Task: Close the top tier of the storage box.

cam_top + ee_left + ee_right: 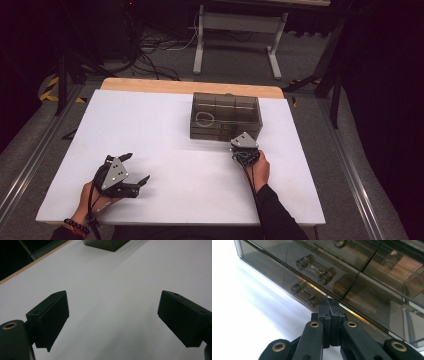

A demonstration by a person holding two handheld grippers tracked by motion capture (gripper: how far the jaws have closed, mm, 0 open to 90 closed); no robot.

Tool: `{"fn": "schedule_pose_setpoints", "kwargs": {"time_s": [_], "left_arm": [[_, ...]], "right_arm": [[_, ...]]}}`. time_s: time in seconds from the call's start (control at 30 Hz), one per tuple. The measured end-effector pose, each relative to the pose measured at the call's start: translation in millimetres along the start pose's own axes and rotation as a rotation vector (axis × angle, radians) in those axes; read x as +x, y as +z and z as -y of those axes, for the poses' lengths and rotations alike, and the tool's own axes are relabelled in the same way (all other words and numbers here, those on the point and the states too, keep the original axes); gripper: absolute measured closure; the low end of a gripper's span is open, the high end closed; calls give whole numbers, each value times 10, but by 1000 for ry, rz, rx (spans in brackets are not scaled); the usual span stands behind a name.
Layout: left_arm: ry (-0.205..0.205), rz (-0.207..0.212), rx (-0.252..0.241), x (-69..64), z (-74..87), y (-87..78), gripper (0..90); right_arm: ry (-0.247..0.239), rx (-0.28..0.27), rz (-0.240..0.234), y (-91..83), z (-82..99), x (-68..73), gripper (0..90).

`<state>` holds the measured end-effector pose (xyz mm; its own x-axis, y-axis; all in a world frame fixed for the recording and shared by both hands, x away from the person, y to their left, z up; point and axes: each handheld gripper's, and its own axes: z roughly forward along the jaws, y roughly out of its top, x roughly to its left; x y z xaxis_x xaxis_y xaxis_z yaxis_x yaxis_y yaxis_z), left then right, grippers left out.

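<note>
**Right tool pressed together at the drawer box front**

The smoky clear drawer box [226, 116] sits toward the far right of the white table [160, 150], near its back edge. In the right gripper view its front wall shows two bar handles [315, 265], one above the other, with brass-coloured end caps. Your right tool [329, 305] has its jaws pressed together, nothing between them, tips right at the lower front edge of the box; touching or not, cannot tell. In the high view that tool [244, 148] is just in front of the box. Your left tool [134, 170] rests well apart at the near left, jaws spread wide over bare table. A loop of thin cord [204, 118] lies inside the box.
</note>
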<state>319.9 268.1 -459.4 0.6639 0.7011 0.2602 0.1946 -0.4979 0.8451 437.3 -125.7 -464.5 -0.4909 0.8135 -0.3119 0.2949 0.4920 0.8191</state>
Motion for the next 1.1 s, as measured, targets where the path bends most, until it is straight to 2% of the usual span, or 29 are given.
{"fn": "schedule_pose_setpoints", "kwargs": {"time_s": [0.2, 0.37, 0.53, 0.67, 0.87, 1.1], "left_arm": [[1, 3, 3, -3, 0, 8, 110], [1, 3, 3, 1, -1, 7, 110], [2, 1, 3, -1, -1, 6, 110], [-1, 1, 1, 1, -1, 1, 110], [1, -1, 2, 0, -2, -3, 110], [1, 0, 1, 2, -2, -5, 111]], "right_arm": [[2, 4, -8, 2, -2, -6, 900], [35, -23, -30, -25, 8, -43, 900], [56, -44, -56, -54, 14, -59, 866], [76, -67, -76, -90, 12, -69, 799], [79, -103, -96, -178, -13, -78, 728], [83, -141, -109, -272, -42, -85, 689]]}}
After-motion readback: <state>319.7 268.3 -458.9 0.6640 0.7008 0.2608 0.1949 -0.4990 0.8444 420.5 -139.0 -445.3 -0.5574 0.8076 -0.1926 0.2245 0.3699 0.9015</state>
